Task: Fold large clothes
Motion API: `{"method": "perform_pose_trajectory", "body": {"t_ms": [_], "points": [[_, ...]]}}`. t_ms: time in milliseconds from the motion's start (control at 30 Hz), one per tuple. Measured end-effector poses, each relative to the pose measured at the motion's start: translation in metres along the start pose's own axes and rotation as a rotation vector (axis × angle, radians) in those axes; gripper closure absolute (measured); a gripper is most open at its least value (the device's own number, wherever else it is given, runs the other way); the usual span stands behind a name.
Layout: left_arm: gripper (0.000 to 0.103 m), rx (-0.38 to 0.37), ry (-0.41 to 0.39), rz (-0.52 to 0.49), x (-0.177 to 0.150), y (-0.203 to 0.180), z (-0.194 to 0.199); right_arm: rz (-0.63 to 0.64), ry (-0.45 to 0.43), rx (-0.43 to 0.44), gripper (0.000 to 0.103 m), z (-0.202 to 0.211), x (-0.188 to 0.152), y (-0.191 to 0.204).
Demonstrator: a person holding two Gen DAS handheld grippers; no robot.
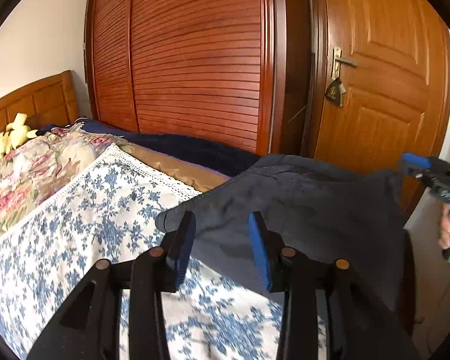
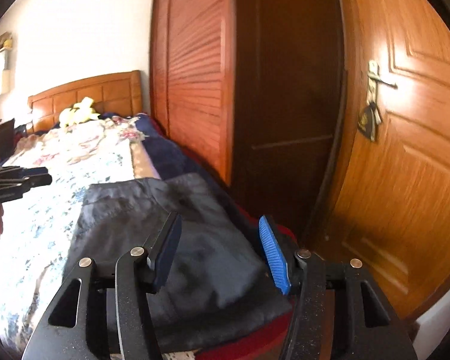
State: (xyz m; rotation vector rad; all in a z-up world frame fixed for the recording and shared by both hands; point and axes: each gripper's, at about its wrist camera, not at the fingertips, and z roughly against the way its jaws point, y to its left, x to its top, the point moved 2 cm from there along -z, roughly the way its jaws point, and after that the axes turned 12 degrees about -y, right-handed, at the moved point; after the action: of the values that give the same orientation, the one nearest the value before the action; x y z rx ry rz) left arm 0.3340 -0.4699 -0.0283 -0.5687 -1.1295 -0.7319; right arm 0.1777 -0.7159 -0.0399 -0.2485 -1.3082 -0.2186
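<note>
No words can be read. Dark clothes (image 1: 300, 198) are laid on the flowery bed cover (image 1: 84, 210) by a wooden door (image 1: 384, 69). The left gripper (image 1: 222, 249) and right gripper (image 2: 220, 252) are spread apart, with nothing pinched.

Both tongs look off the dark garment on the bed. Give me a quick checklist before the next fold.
1. Left tongs free of cloth: ok, open, nothing between the pads.
2. Right tongs free of cloth: ok, open above the fabric.
3. Dark navy fabric garment resting on the blue-and-white floral bedspread: ok, it lies folded near the bed's end.
4. Garment fully on the bed: cannot tell, its near edge is hidden behind the tongs.
5. Fold lying flat: not ok, the upper layer shows wrinkles.
6. Yellow plush toy out of the way: ok, up by the headboard.
</note>
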Motion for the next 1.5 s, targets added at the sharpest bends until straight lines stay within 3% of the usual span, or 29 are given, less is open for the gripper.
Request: {"method": "perform_pose_trajectory", "body": {"t_ms": [67, 133, 233, 467, 700, 833, 867, 1133, 1500], "points": [[0.060, -0.008, -0.003, 0.004, -0.003, 0.000, 0.011, 0.019, 0.008, 0.025, 0.048, -0.006, -0.002, 0.012], [0.049, -0.014, -0.016, 0.001, -0.005, -0.002, 0.024, 0.030, 0.026, 0.055, 0.048, -0.013, -0.008, 0.022], [0.049, -0.017, -0.030, -0.002, -0.008, -0.004, 0.040, 0.026, 0.112, 0.076, 0.048, -0.035, -0.024, 0.026], [0.047, -0.004, -0.056, 0.005, -0.010, -0.006, 0.078, -0.056, 0.264, -0.001, 0.048, -0.078, -0.076, -0.011], [0.045, 0.024, -0.085, -0.010, -0.007, -0.010, 0.110, -0.034, 0.272, -0.054, 0.048, -0.066, -0.064, -0.007], [0.044, 0.051, -0.091, -0.013, -0.010, -0.013, 0.131, -0.032, 0.215, -0.072, 0.047, -0.042, -0.043, 0.004], [0.044, 0.061, -0.089, -0.012, -0.012, -0.013, 0.137, -0.030, 0.207, -0.068, 0.043, -0.036, -0.041, 0.006], [0.044, 0.116, -0.063, 0.021, -0.032, -0.008, 0.172, 0.006, 0.174, -0.004, 0.023, 0.000, -0.024, 0.061], [0.044, 0.226, -0.036, 0.113, -0.069, 0.025, 0.218, 0.036, 0.145, 0.193, 0.019, 0.032, -0.030, 0.177]]}}
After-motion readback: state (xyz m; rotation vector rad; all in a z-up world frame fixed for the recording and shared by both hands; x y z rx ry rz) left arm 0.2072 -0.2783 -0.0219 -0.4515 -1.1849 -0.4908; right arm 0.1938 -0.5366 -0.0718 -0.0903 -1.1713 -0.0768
